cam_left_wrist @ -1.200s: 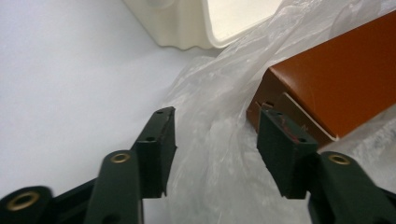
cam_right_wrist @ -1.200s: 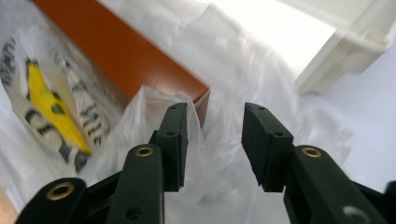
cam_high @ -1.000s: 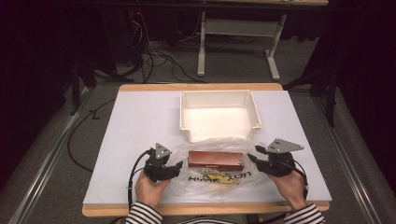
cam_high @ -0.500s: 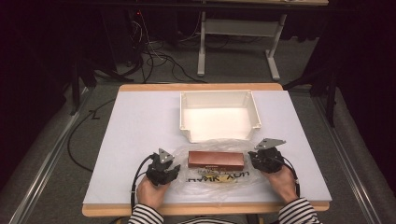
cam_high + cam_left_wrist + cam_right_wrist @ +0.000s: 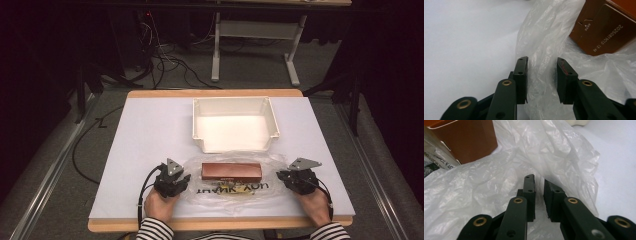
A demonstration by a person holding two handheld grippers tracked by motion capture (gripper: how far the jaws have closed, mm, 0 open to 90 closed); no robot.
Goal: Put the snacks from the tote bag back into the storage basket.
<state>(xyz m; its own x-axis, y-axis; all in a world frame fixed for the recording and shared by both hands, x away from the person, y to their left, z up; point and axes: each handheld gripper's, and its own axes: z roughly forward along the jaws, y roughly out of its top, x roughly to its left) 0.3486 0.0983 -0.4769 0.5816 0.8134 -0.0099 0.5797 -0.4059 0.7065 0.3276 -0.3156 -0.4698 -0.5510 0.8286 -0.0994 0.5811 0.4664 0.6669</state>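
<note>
Near edge of the table (image 5: 125,150): a clear plastic bag (image 5: 280,167) printed "THANK YOU" lies flat at 6 o'clock, a brown carton (image 5: 231,171) resting on its middle; whether the carton is on top of the film or inside it cannot be told. The left gripper (image 5: 181,180), at the bag's 9 o'clock edge, has just been closing; in the left gripper view its jaws bracket a raised fold of film (image 5: 541,72), a gap remaining at the right pad, so a firm pinch cannot be confirmed. The right gripper (image 5: 283,176), at the 3 o'clock edge, has likewise been closing; its jaws stand narrow with bunched film (image 5: 539,185) between them, apparently nipped. Judgement: film is light, limp, slippery, tear-prone; hold gathered folds at both side edges. The carton looks stiff and may slide. Farther off, at 12 o'clock, stands a white tray (image 5: 234,145).
</note>
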